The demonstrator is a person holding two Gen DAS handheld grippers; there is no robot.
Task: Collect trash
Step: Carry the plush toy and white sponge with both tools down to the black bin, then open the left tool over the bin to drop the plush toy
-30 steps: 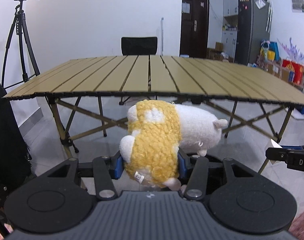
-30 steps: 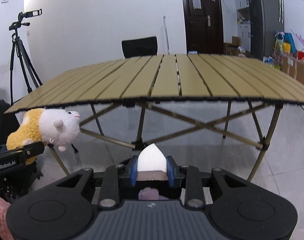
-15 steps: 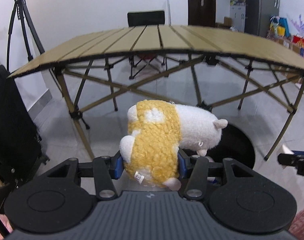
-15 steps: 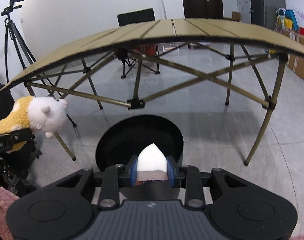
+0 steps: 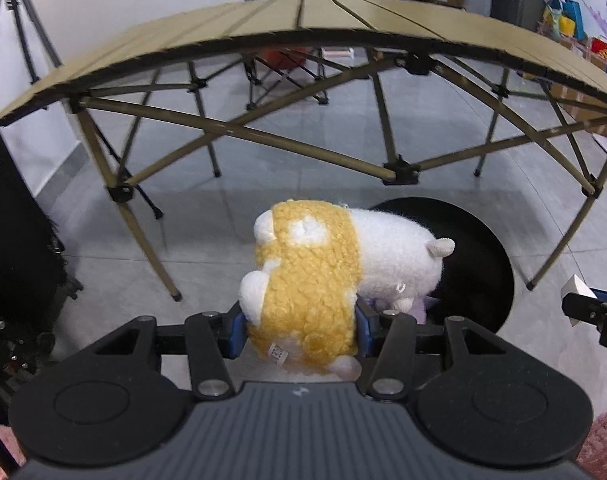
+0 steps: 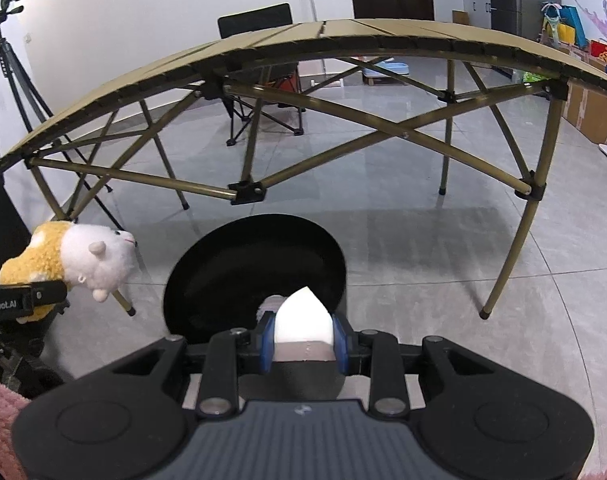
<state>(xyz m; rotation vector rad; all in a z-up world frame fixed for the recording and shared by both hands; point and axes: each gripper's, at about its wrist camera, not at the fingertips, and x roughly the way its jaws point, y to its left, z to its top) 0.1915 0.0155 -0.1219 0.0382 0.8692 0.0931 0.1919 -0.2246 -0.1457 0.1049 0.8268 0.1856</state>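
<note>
My left gripper (image 5: 299, 332) is shut on a yellow and white plush toy (image 5: 327, 276), held above the floor just left of a round black trash bin (image 5: 479, 264). The toy also shows in the right wrist view (image 6: 75, 260). My right gripper (image 6: 303, 338) is shut on a white wedge-shaped block with a brownish base (image 6: 302, 320), held over the near rim of the black bin (image 6: 239, 276). The block also shows at the right edge of the left wrist view (image 5: 577, 286). Something pale lies inside the bin, mostly hidden.
A folding slatted table (image 6: 383, 40) stands ahead, its legs and cross braces (image 6: 245, 192) just beyond the bin. A tripod (image 6: 7, 80) and black gear stand at the left. A black chair (image 6: 259, 28) is behind the table. Boxes and bags (image 6: 591, 100) line the right wall.
Both grippers have dropped from tabletop height towards the floor and tilted down. The black bin has come into view and grown closer. Both grips are unchanged.
</note>
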